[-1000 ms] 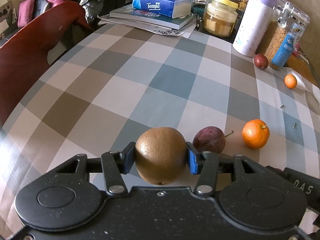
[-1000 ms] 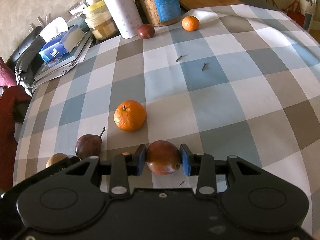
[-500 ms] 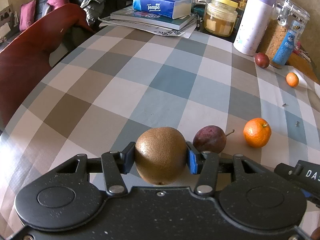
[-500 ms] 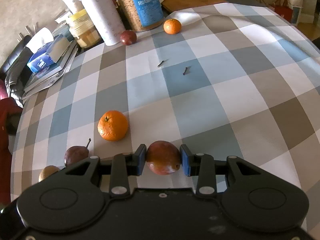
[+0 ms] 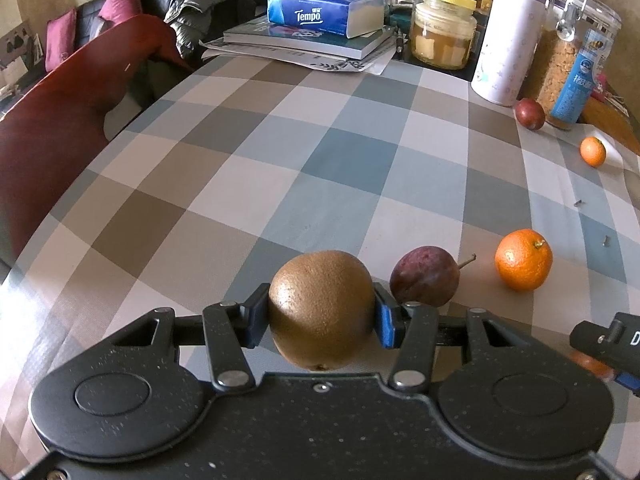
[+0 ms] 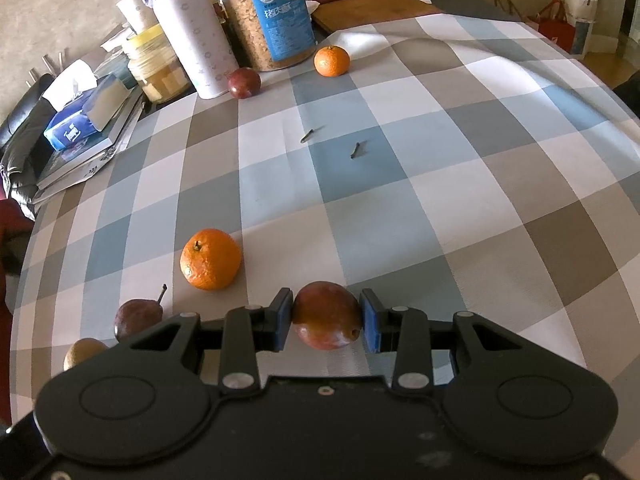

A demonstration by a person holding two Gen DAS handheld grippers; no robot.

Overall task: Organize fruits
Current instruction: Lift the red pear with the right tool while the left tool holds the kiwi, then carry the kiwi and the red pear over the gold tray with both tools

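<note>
Partway through, by my read: fruits are being lined up in a row at the near edge of the counter [image 6: 440,208]. Left gripper [image 5: 320,316] has its jaws partly closed, clamped on a brown kiwi [image 5: 322,308], bottom centre of its frame. Right gripper [image 6: 326,320] has both pads pressed on a reddish passion fruit [image 6: 326,314], bottom centre. Cannot tell if either fruit rests on the cloth or hangs just above it.

Already in the row: dark plum [image 5: 424,276] just right of the kiwi, then a large orange [image 5: 523,259].

Left to collect: a dark red fruit [image 6: 244,83] and a small orange [image 6: 331,61], upper centre of the right view, beside the white bottle [image 6: 192,40] and cereal jar [image 6: 272,16].

Two small screws [image 6: 332,142] lie mid-cloth. Tissue box [image 5: 324,14] on books, upper centre of the left view. Nothing blocks the path.
</note>
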